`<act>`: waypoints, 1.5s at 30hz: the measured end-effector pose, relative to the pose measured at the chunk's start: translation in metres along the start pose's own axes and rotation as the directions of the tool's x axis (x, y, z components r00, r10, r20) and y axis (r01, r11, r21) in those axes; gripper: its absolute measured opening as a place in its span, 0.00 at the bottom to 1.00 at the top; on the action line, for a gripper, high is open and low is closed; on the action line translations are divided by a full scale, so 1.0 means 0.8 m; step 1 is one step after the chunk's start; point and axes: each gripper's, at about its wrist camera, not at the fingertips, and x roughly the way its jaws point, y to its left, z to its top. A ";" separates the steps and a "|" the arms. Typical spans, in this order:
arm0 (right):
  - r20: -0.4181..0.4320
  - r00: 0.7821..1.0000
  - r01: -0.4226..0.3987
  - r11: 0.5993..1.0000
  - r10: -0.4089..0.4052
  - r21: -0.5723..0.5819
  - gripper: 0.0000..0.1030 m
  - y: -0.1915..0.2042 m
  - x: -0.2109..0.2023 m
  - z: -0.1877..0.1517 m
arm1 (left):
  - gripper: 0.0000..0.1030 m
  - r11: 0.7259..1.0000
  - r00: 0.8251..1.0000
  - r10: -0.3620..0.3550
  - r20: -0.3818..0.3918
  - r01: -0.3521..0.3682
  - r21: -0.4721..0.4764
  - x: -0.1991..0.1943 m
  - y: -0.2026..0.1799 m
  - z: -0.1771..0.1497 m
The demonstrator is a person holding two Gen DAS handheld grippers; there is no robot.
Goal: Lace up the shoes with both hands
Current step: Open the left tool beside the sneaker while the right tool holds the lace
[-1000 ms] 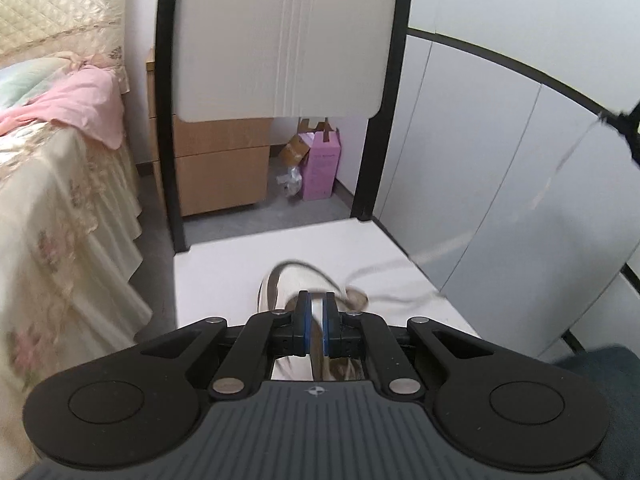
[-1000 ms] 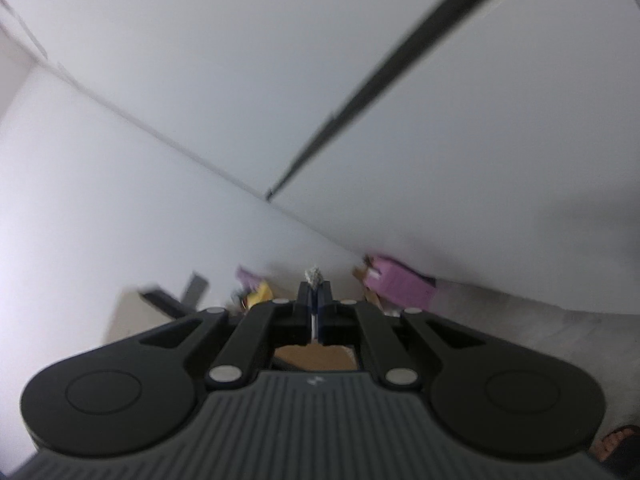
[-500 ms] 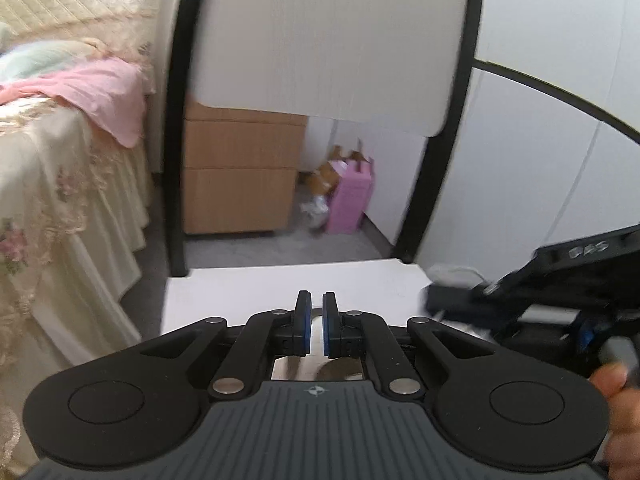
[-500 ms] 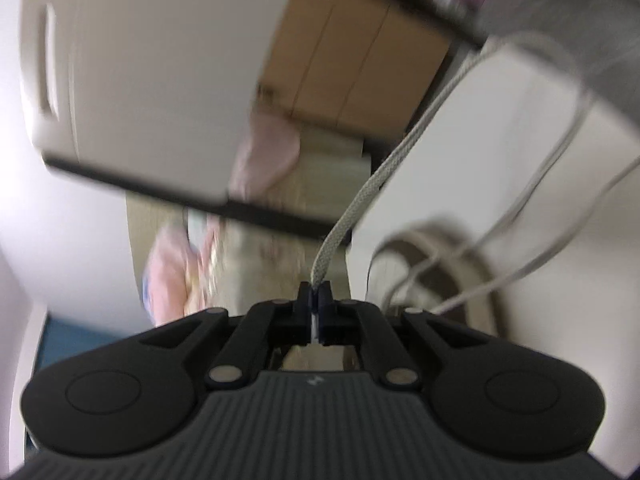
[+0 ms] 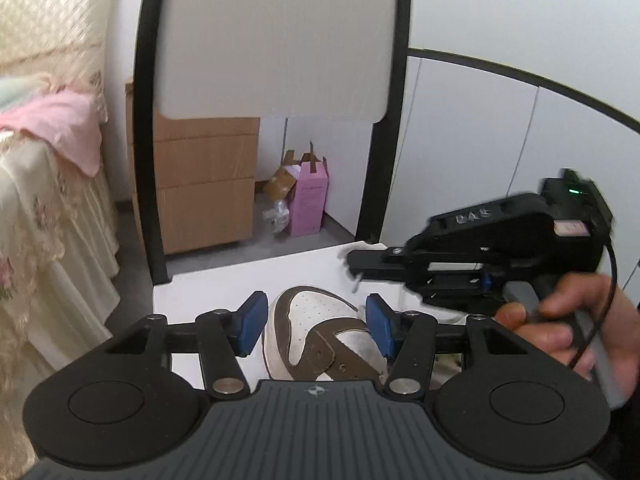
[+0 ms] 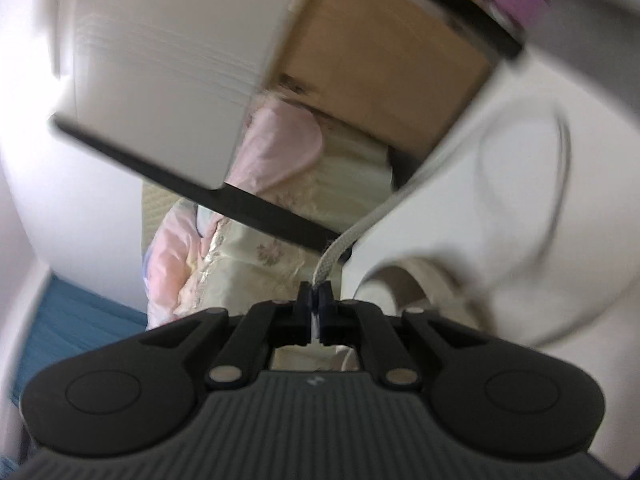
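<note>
Bedroom with a white table [image 5: 224, 280], a wooden drawer unit [image 5: 204, 192] at 11 o'clock and a bed [image 5: 36, 208] at 9 o'clock. We see the shoe [image 5: 320, 332] on the table, between the left gripper [image 5: 316, 324], whose jaws have just been opening, clear of it. At 3 o'clock, the right gripper [image 6: 316, 300] pinches the shoelace [image 6: 340, 244].

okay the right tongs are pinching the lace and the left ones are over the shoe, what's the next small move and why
Probably ease the left tongs, whose jaws have just been opening and hold nothing, down to the shoe to steady it. The right tongs are shut on the lace, so threading likely needs the shoe held. Which eyelet comes next I can't tell.
</note>
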 end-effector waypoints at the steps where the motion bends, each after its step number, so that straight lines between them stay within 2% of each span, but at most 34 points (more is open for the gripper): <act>1: 0.003 0.999 -0.036 0.999 0.036 0.007 0.05 0.001 0.002 -0.002 | 0.55 1.000 1.000 -0.003 0.015 0.003 0.015 -0.002 -0.002 -0.001; 3: -0.013 1.000 -0.018 0.999 0.017 -0.049 0.05 0.010 0.009 -0.005 | 0.54 0.999 0.999 -0.005 0.043 0.004 0.038 -0.005 -0.004 -0.002; 5: -0.049 0.999 -0.008 0.997 0.004 -0.081 0.05 0.015 0.017 -0.009 | 0.47 0.999 0.998 0.007 0.059 -0.010 0.044 -0.002 -0.002 -0.003; 8: -0.082 0.996 -0.025 0.996 0.018 -0.085 0.05 0.019 0.024 -0.014 | 0.36 0.998 0.998 0.013 0.060 -0.017 0.060 0.002 -0.003 -0.006; 10: -0.091 0.995 -0.040 0.996 0.032 -0.086 0.05 0.022 0.027 -0.015 | 0.35 0.994 0.998 0.030 0.048 -0.035 0.100 0.008 -0.009 -0.009; 13: -0.102 0.993 -0.063 0.995 0.055 -0.073 0.05 0.023 0.028 -0.014 | 0.26 0.988 0.998 0.044 0.051 -0.051 0.145 0.011 -0.018 -0.012; 17: -0.110 0.993 -0.053 0.993 0.041 -0.104 0.07 0.029 0.021 -0.015 | 0.19 0.987 0.995 0.053 0.082 -0.064 0.144 0.010 -0.022 -0.011; 18: -0.111 0.993 -0.052 0.992 0.039 -0.116 0.07 0.030 0.019 -0.015 | 0.09 0.988 0.995 0.051 0.080 -0.062 0.139 0.011 -0.021 -0.011; 19: -0.115 0.992 -0.056 0.991 0.042 -0.118 0.07 0.031 0.020 -0.014 | 0.04 0.988 0.995 0.053 0.080 -0.064 0.141 0.012 -0.021 -0.012; 28: -0.107 0.992 -0.076 0.994 0.067 -0.079 0.08 0.020 0.014 -0.008 | 0.03 0.990 0.994 0.041 0.097 -0.053 0.133 0.010 -0.026 -0.015; 32: -0.099 0.992 -0.081 0.995 0.075 -0.058 0.19 0.014 0.010 -0.002 | 0.03 0.989 0.995 0.041 0.088 -0.053 0.136 0.011 -0.024 -0.015; 36: -0.101 0.989 -0.110 0.994 0.108 -0.014 0.19 0.007 0.009 0.000 | 0.03 0.987 0.995 0.042 0.092 -0.055 0.150 0.010 -0.025 -0.015; 39: -0.102 0.989 -0.104 0.995 0.103 -0.008 0.19 0.006 0.008 0.002 | 0.03 0.987 0.995 0.037 0.094 -0.051 0.151 0.010 -0.025 -0.014; 45: -0.125 0.986 -0.112 0.994 0.114 0.020 0.19 0.003 0.011 0.000 | 0.03 0.989 0.995 0.001 0.095 -0.015 0.148 0.008 -0.027 -0.014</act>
